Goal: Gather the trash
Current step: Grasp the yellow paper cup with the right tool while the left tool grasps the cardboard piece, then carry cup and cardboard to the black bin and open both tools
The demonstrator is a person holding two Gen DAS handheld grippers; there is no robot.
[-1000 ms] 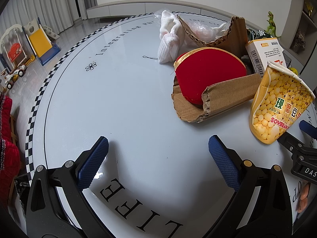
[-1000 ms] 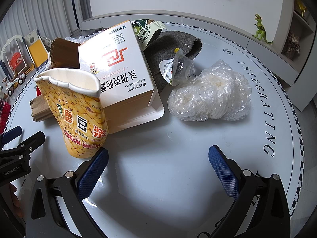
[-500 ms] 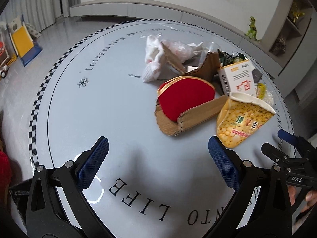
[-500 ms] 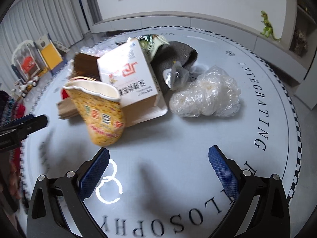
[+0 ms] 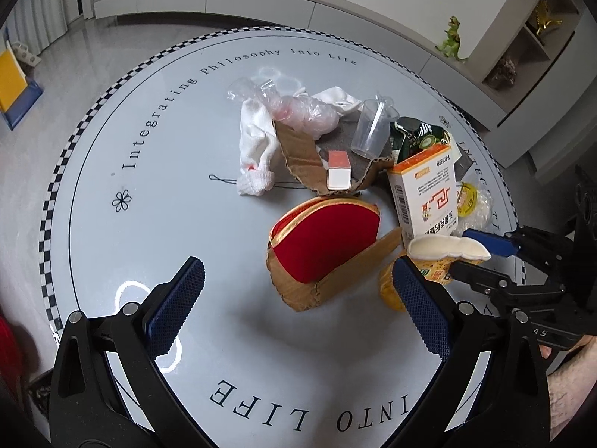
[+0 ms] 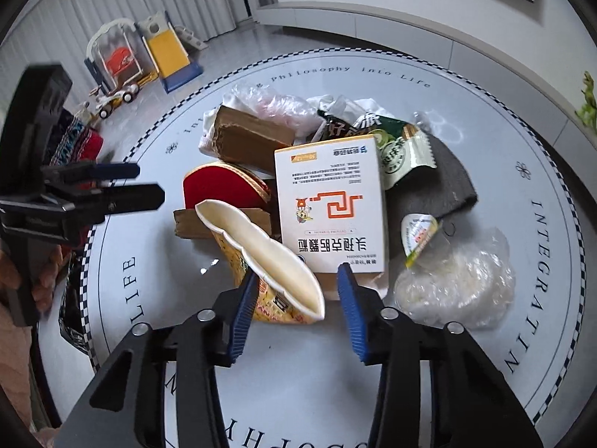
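Note:
A crumpled yellow soybean paper cup (image 6: pixel 268 254) lies tilted on the round white table (image 5: pixel 168 205), its mouth facing the right wrist view. My right gripper (image 6: pixel 296 280) straddles it and its jaws are closing. The left pad touches the cup wall, while a small gap shows at the right pad. The left wrist view shows the same cup (image 5: pixel 444 250) between the right gripper's (image 5: pixel 466 252) fingers. My left gripper (image 5: pixel 298 276) hovers open above the table, holding nothing. Behind the cup stands a white medicine box (image 6: pixel 332 205).
A red round pouch (image 5: pixel 328 231) rests in torn cardboard (image 5: pixel 335 280). Behind are a white sock (image 5: pixel 257 149), a clear plastic cup (image 5: pixel 371 130), a green snack wrapper (image 6: pixel 399 145) and grey cloth (image 6: pixel 444 183). A clear plastic bag (image 6: pixel 459 287) lies right. Toys stand on the floor.
My right gripper has moved in over the yellow cup and its jaws have narrowed around it. The left gripper has risen and drawn back, so more of the table shows.

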